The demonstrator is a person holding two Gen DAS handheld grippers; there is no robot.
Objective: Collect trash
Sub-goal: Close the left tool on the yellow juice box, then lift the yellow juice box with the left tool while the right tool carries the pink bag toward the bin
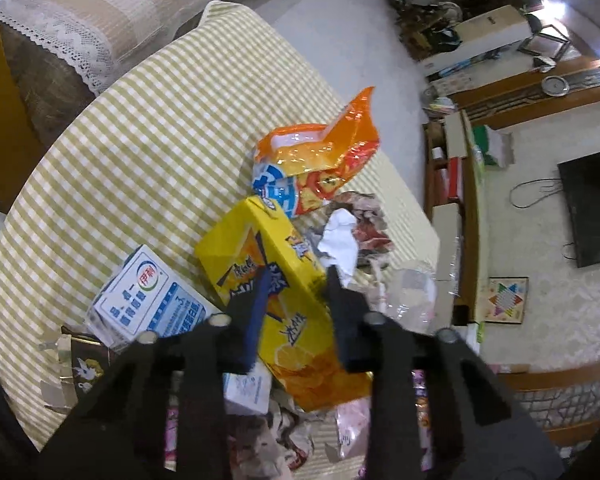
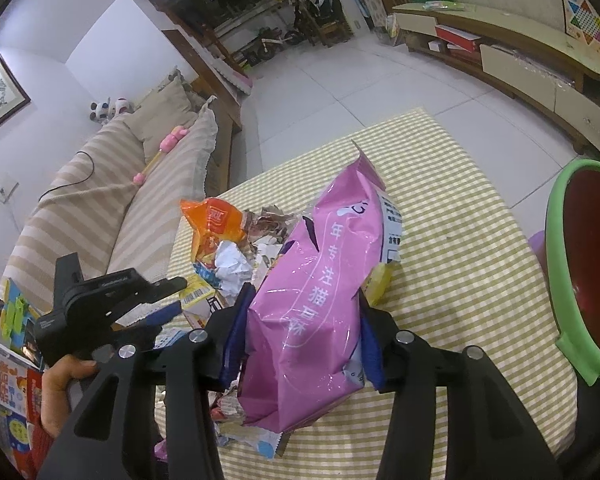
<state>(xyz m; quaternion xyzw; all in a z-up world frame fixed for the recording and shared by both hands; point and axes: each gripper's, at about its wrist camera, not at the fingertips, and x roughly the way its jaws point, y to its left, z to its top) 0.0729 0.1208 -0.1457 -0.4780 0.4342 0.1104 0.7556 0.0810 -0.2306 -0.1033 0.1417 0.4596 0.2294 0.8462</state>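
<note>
While the right gripper point(image 2: 300, 312) clamps a glossy pink bag point(image 2: 316, 292) between its jaws, the bag's crinkled plastic stands nearly upright, its long axis running forward and up from the fingers to a torn, pointed top; its lower end sags below the jaws and hides whatever lies beneath. To the right of those jaws curves the green rim of a bin point(image 2: 556, 264) with a dark red inside, cut off by the frame edge. The left gripper point(image 1: 296, 280) has its jaws spread either side of a yellow carton point(image 1: 256, 256), a stiff rectangular box lying with its long axis roughly along the fingers; whether the pads actually touch it is hard to tell. Beyond the fingertips sit an orange foil packet point(image 1: 324, 156) and a crumpled white paper point(image 1: 340, 236); left of the jaws lies a white and blue milk box point(image 1: 148, 296). Everything rests on a yellow checked tablecloth point(image 1: 140, 152)
</note>
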